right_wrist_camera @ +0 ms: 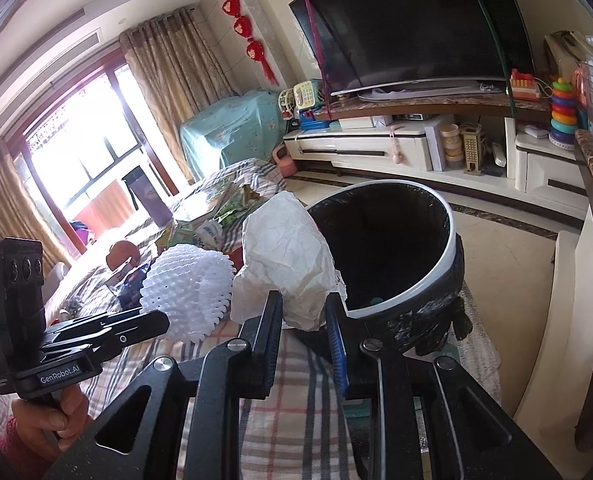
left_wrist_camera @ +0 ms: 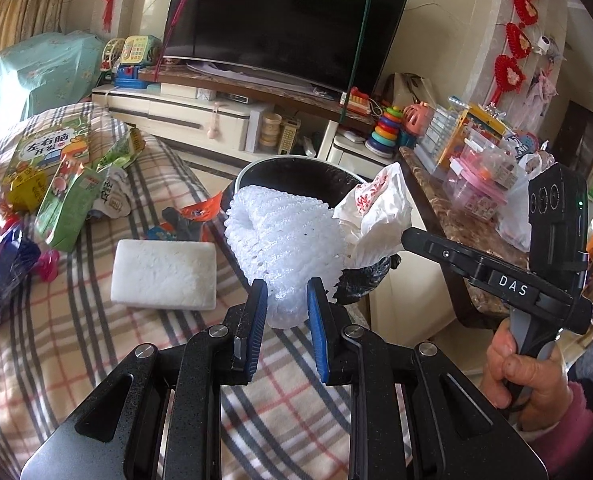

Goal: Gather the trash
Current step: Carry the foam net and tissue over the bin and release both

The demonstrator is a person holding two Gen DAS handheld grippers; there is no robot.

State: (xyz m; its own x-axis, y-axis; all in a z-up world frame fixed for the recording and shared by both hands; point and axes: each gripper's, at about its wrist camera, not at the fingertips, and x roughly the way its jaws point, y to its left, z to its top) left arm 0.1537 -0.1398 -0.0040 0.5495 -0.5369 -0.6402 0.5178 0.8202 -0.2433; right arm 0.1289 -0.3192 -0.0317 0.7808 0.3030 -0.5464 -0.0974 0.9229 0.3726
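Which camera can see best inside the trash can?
The right wrist view: the trash can tips its whole black-lined opening toward that camera. In the left wrist view the foam net and crumpled white bag cover most of it, leaving only its far rim.

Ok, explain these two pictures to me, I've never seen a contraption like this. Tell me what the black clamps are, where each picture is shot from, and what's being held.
There is no robot here: a person holds a handheld two-finger clamp in each hand, with a camera on each clamp looking along its fingers. One picture comes from the left clamp, the other from the right, so each also shows its neighbour from the side.

The left gripper is shut on a white foam fruit net. The right gripper is shut on a crumpled white plastic bag. Both are held near a bin lined with a black bag.

Below is a plaid blanket with more litter: a white foam block, green snack packets and a blue wrapper.
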